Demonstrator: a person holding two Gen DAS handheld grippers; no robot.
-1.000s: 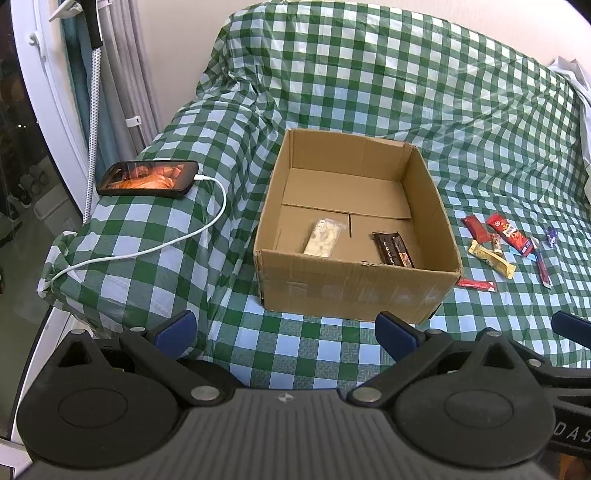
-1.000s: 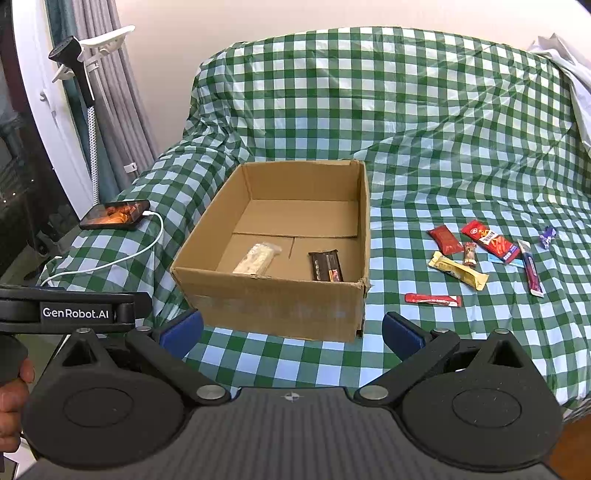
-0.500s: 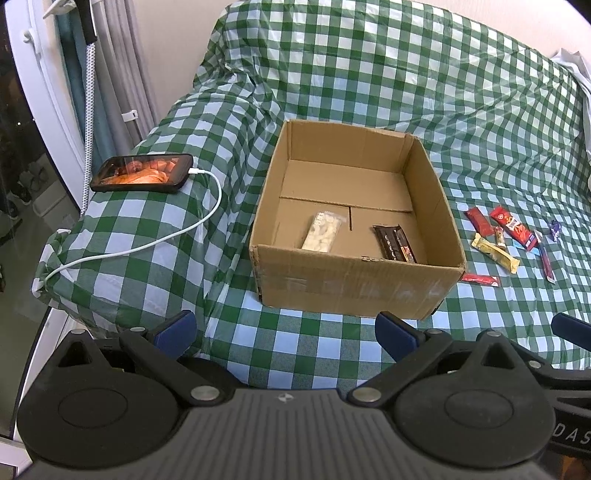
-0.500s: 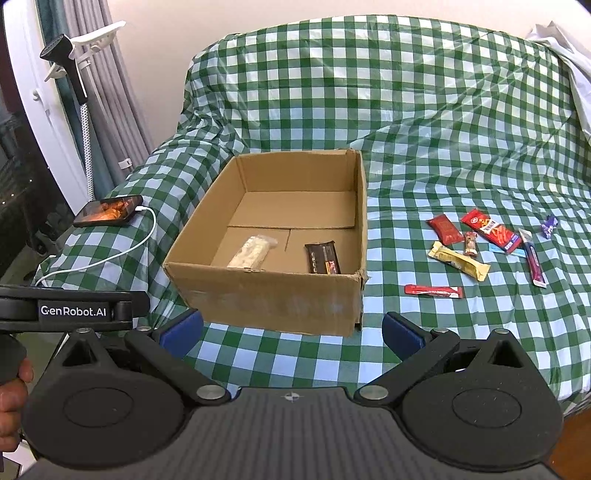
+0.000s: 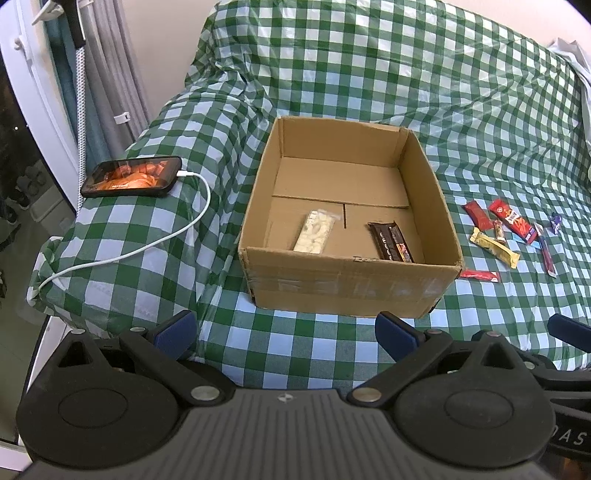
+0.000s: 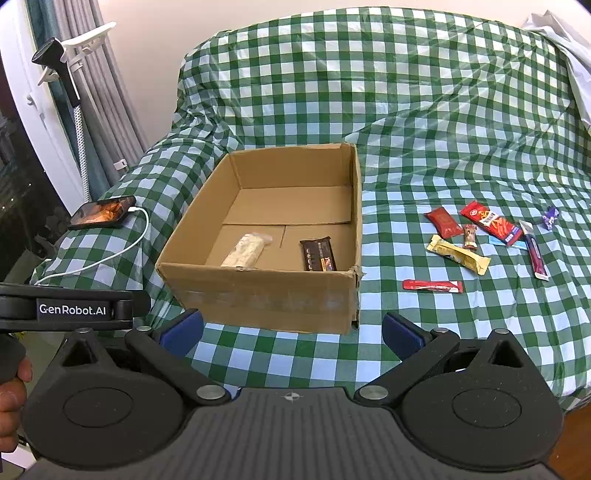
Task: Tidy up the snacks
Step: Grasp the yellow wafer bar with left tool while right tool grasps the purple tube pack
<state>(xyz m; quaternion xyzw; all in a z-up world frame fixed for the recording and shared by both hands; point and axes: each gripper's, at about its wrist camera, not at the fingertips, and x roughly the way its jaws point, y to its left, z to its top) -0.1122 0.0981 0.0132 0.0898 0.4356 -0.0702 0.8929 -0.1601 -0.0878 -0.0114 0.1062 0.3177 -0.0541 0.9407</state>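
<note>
We see the phone (image 5: 131, 181) far left on its cable, then the cardboard box (image 6: 273, 299) holding a pale bar (image 6: 243, 252) and a dark chocolate bar (image 6: 317, 254). Right of it, loose snacks (image 6: 458, 254) lie on the checkered cover (image 6: 424, 110). Left gripper (image 5: 282, 328) and right gripper (image 6: 291, 330) both hang wide apart, holding nothing, short of the box.

Sofa under green-checked cover (image 6: 424, 110), pale bare wall (image 6: 155, 33) behind, grey curtains (image 6: 110, 92) at left beside what may be a dark window (image 5: 18, 177).
</note>
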